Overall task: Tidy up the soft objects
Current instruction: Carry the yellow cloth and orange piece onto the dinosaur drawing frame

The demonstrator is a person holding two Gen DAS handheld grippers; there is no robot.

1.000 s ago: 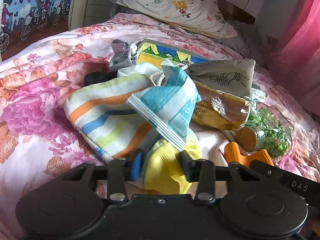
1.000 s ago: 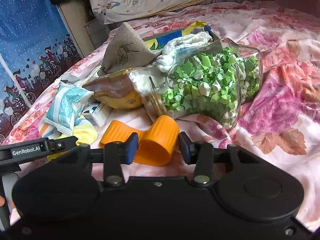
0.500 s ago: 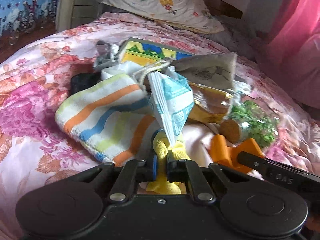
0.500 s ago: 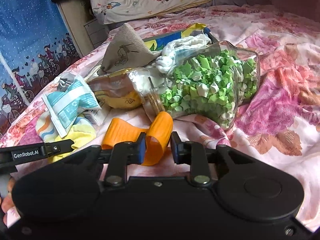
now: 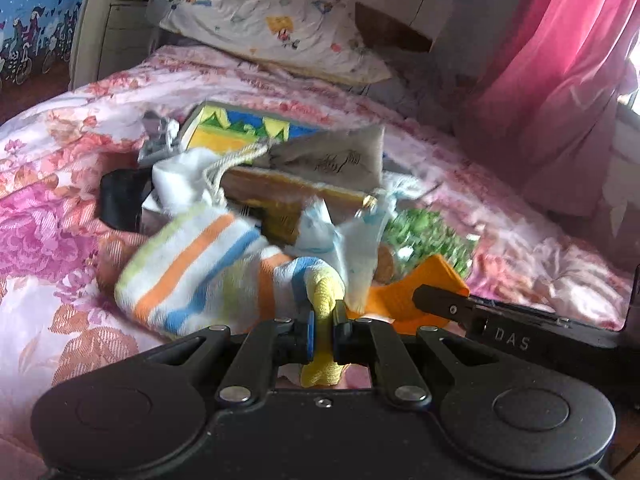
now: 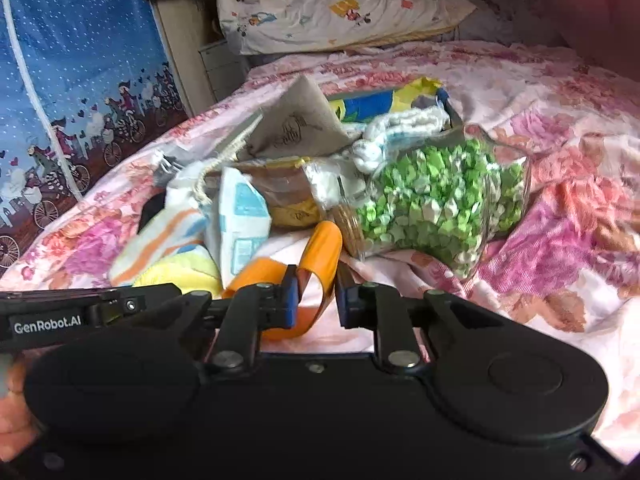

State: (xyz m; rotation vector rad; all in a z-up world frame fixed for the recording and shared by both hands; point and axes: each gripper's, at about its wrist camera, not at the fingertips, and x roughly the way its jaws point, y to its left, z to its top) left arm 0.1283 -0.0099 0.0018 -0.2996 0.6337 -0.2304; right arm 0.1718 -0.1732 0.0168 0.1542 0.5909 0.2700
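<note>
1. The yellow cloth (image 5: 322,296) is now pinched between the pads of the left gripper (image 5: 323,334). A second ago those jaws stood wide around it; now they're clamped and the cloth is bunched into a narrow fold, lifting off the bed and dragging the striped towel (image 5: 192,268) up with it.
2. Same deal on the other side: the right gripper (image 6: 316,300) is closing on the orange band (image 6: 320,256), which went from a fat open loop to a squashed flat strip between the pads.
3. So I'd say both picks are made and the sorting can start, though the towel tagging along could get messy.
4. Textures: the cloth looks fluffy and knit, the towel terry-ish, and the band smooth and rubbery.
5. Just behind: a crinkly blue-and-white packet (image 6: 238,216), a corked glass jar (image 6: 436,200) of green paper bits, and a grey pouch (image 5: 336,158), all heaped on the floral bedspread (image 6: 560,200).
</note>
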